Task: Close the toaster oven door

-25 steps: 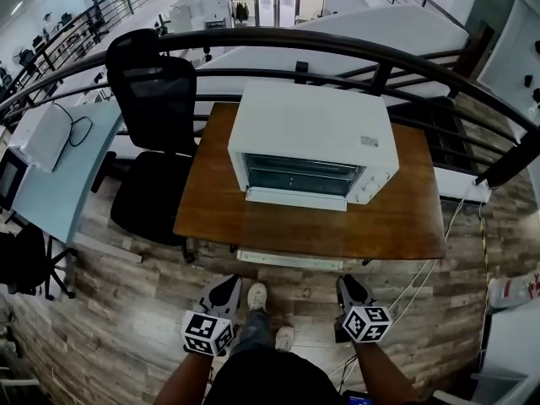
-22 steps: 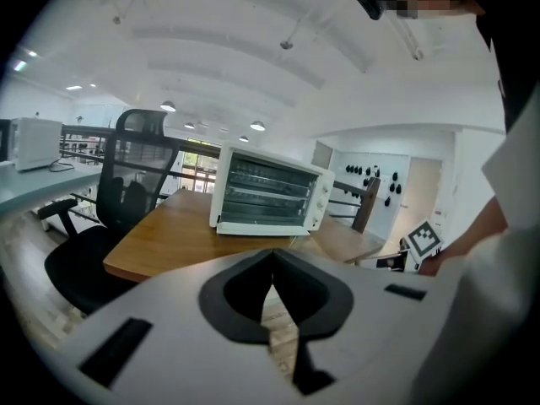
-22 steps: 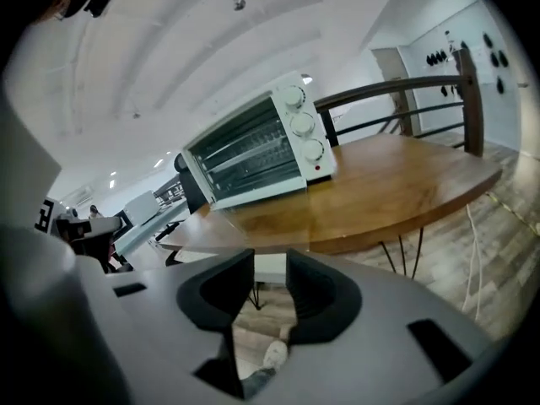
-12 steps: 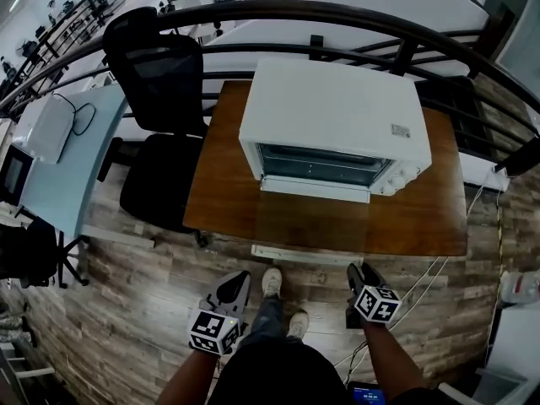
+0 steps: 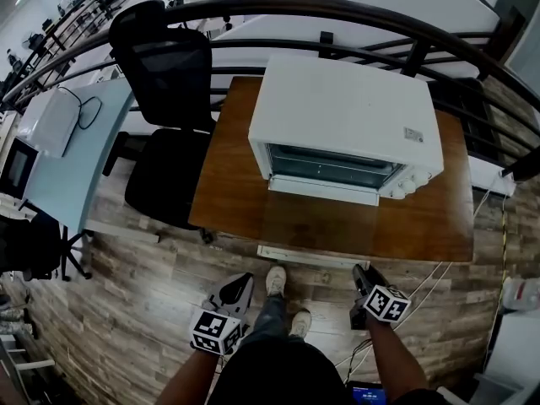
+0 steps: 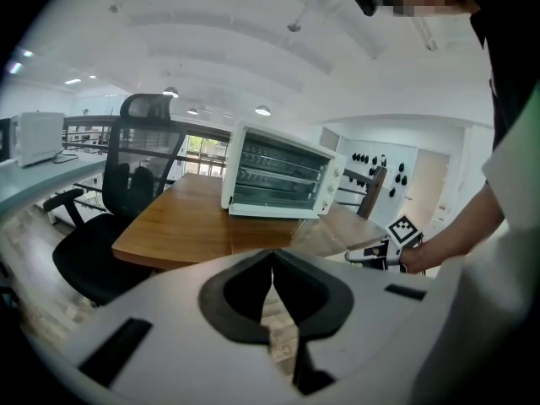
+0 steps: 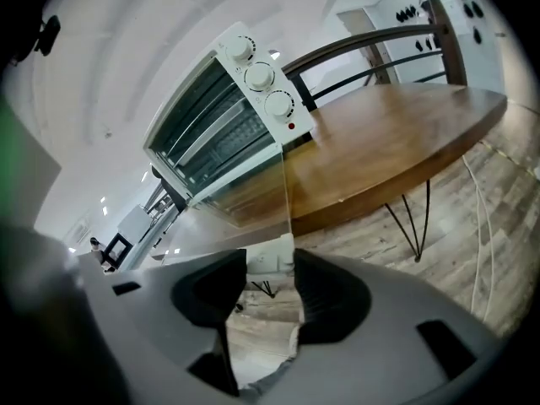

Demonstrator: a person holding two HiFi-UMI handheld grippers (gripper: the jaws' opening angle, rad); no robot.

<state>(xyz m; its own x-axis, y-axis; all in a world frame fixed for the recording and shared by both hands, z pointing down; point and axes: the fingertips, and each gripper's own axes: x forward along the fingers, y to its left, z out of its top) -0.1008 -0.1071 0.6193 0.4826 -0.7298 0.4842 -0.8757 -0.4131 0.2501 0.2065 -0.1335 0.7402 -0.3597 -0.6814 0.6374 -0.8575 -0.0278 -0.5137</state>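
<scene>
Squarely on the wooden table (image 5: pixel 228 184) sits the white toaster oven (image 5: pixel 342 108). Its glass door (image 5: pixel 325 222) is dropped flat toward the person, and the door's white handle (image 5: pixel 304 256) reaches the table's near edge. Low beside that edge, the right gripper (image 7: pixel 270 264) faces the oven. Its jaws stand apart, having just been opening, and clasp nothing, though the handle shows in the gap beyond their tips. Left of the person's shoes (image 5: pixel 277 278), the left gripper (image 6: pixel 272 256) is clenched, jaws together and empty, apart from the table. A black office chair (image 5: pixel 164 83) stands at the table's left, with a dark railing (image 5: pixel 337 15) behind.
</scene>
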